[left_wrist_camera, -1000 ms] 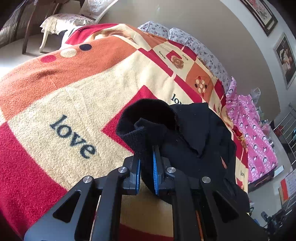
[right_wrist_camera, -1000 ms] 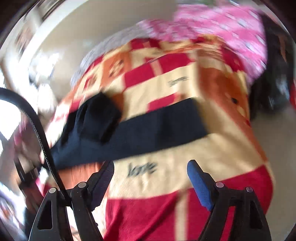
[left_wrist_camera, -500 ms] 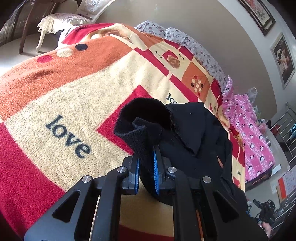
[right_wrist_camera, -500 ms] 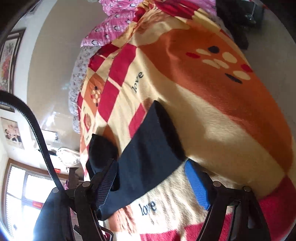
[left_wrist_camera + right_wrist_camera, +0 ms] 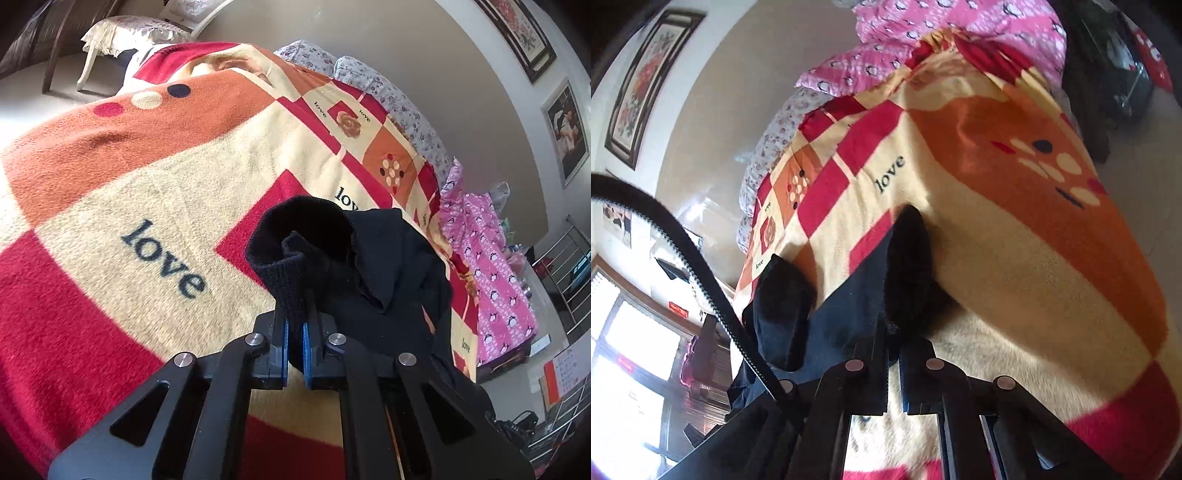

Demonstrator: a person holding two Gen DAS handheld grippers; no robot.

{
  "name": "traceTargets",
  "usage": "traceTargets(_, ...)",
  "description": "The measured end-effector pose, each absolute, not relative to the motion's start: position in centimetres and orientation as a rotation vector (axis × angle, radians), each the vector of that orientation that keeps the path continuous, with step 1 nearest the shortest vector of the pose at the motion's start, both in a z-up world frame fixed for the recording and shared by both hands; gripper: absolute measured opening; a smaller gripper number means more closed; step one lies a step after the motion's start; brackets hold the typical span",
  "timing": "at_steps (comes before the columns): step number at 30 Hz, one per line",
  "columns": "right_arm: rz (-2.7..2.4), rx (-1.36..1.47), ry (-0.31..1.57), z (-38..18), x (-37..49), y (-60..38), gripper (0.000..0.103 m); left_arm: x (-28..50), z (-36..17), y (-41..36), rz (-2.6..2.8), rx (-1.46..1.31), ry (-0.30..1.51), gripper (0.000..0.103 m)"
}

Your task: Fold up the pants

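Note:
Black pants (image 5: 388,288) lie bunched on a bed covered by a red, cream and orange "love" blanket (image 5: 147,184). In the left wrist view my left gripper (image 5: 294,328) is shut on a ribbed black cuff (image 5: 291,280), which stands up between the blue pads. Seen from the right wrist, the pants (image 5: 849,306) stretch across the blanket (image 5: 1015,258) as a dark band. My right gripper (image 5: 894,347) is shut on the near end of that band, low over the bed. The dark fold (image 5: 908,266) rises just beyond its fingers. The right fingertips are partly hidden by the cloth.
A pink penguin-print quilt (image 5: 491,266) and floral pillows (image 5: 388,92) lie at the head of the bed. A chair with a lace cover (image 5: 122,33) stands past the bed's far side. A black toothed cable (image 5: 683,251) crosses the right wrist view. Framed pictures (image 5: 642,85) hang on the wall.
My right gripper has rolled, dropped toward the bed and closed from wide open onto the end of the pants. The left gripper keeps its hold on the cuff in the same place.

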State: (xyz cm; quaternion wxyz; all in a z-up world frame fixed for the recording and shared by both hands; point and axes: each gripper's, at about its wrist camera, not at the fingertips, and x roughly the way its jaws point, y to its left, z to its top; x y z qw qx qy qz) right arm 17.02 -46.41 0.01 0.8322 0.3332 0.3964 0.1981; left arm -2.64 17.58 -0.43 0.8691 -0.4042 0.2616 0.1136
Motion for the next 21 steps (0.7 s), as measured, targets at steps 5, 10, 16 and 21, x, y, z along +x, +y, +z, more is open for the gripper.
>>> traceTargets(5, 0.460, 0.730, 0.901, 1.1, 15.3, -47.3, 0.003, -7.2, 1.2, 17.3, 0.247, -0.811, 0.535, 0.004)
traceTargets(10, 0.514, 0.760, 0.982, 0.7, 12.8, -47.8, 0.003, -11.0, 1.3, 18.8, 0.305, -0.833, 0.524, 0.004)
traceTargets(16, 0.421, 0.730, 1.063, -2.1, 11.8, -48.1, 0.003, -10.8, -1.8, 18.9, 0.362, -0.806, 0.610, 0.011)
traceTargets(21, 0.150, 0.463, 0.926, 1.1, 11.2, -48.9, 0.007, -11.5, -1.6, 19.7, 0.408, -0.759, 0.587, 0.016)
